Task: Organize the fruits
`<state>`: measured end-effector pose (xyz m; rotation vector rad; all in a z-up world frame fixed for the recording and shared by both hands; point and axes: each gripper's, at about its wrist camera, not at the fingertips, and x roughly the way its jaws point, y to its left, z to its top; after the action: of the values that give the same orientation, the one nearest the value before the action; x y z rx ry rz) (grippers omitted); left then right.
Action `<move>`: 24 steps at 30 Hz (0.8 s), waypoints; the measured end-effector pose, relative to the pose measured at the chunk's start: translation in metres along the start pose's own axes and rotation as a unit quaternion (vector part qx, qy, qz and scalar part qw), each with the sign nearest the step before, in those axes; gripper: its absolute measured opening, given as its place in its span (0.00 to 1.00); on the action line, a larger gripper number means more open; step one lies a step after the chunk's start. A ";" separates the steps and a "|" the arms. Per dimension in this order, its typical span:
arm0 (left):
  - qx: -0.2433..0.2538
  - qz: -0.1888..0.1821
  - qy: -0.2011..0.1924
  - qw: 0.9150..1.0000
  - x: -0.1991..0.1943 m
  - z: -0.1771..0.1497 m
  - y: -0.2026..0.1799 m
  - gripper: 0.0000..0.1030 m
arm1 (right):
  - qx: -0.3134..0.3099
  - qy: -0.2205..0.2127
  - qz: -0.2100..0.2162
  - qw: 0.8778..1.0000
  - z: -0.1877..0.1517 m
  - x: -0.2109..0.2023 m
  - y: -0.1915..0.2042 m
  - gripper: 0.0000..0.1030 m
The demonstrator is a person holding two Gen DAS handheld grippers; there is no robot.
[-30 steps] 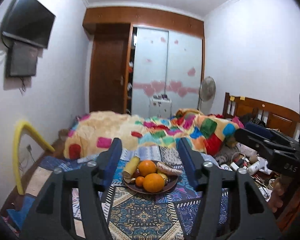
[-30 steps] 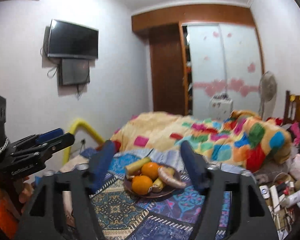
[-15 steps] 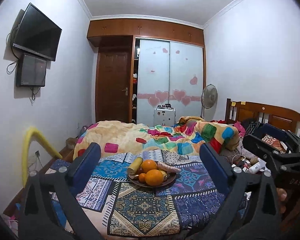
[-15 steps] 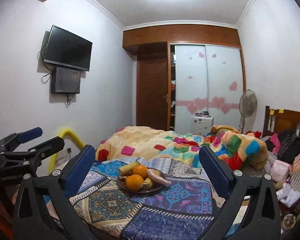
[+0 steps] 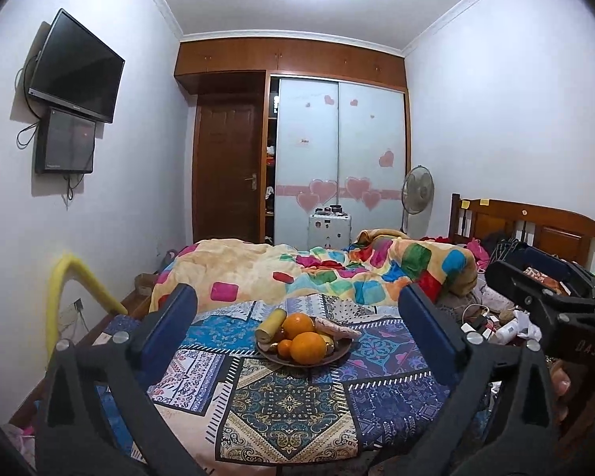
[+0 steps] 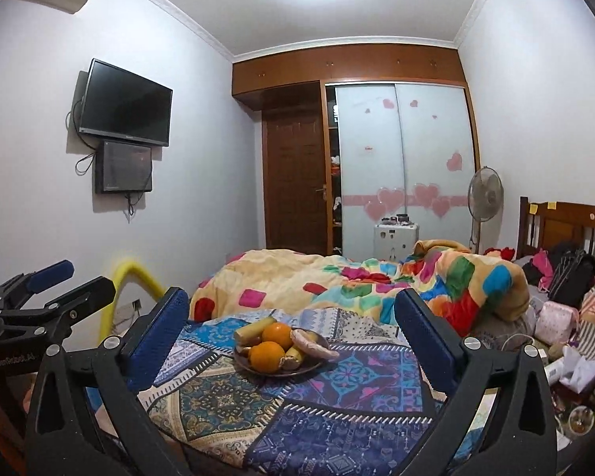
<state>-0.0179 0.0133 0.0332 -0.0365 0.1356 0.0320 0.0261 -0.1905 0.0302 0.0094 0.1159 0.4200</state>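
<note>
A brown plate (image 5: 343,351) sits on the patterned bedspread (image 5: 289,416). It holds two large oranges (image 5: 308,347), a small one, a yellow banana (image 5: 271,323) and a pinkish tuber (image 5: 337,327). My left gripper (image 5: 297,297) points at it from a distance, its jaws still opening, with nothing between the blue pads. In the right wrist view the same plate (image 6: 311,365) and oranges (image 6: 266,355) lie ahead of my right gripper (image 6: 291,301), which is wide open and holds nothing. Each gripper shows in the other's view: right gripper (image 5: 531,273), left gripper (image 6: 77,281).
A bright patchwork quilt (image 5: 337,273) is bunched behind the plate. Clutter (image 5: 496,321) and a wooden headboard (image 5: 543,230) stand at the right. A yellow foam tube (image 5: 79,277) leans on the left wall under a TV (image 5: 75,67). Wardrobe (image 5: 337,150), door and fan (image 5: 416,190) are at the back.
Both grippers have opened from partly closed to wide. Both have drawn back from the plate, which now looks smaller and farther off.
</note>
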 end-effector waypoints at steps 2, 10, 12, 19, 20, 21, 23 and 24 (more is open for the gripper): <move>0.000 0.000 0.003 1.000 0.002 -0.001 0.001 1.00 | 0.001 0.000 0.002 1.000 0.000 0.000 0.000 1.00; 0.000 0.004 0.010 1.000 0.006 -0.004 0.001 1.00 | -0.002 0.001 0.003 1.000 -0.001 -0.002 0.004 1.00; -0.001 0.004 0.010 1.000 0.006 -0.004 0.001 1.00 | -0.002 0.001 0.003 1.000 -0.001 -0.002 0.005 1.00; -0.002 0.004 0.010 1.000 0.010 -0.004 0.002 1.00 | -0.003 0.002 0.004 1.000 0.000 -0.003 0.006 1.00; -0.002 0.005 0.010 1.000 0.010 -0.003 0.003 1.00 | -0.003 0.002 0.005 1.000 0.000 -0.003 0.006 1.00; -0.002 0.005 0.010 1.000 0.010 -0.004 0.003 1.00 | -0.003 0.003 0.005 1.000 0.000 -0.003 0.006 1.00; -0.002 0.003 0.010 1.000 0.010 -0.004 0.003 1.00 | -0.004 0.003 0.006 1.000 0.001 -0.003 0.007 1.00; -0.002 0.003 0.011 1.000 0.011 -0.004 0.003 1.00 | -0.004 0.002 0.005 1.000 0.001 -0.003 0.007 1.00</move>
<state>-0.0079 0.0165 0.0277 -0.0412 0.1568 0.0382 0.0210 -0.1854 0.0316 0.0009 0.1184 0.4313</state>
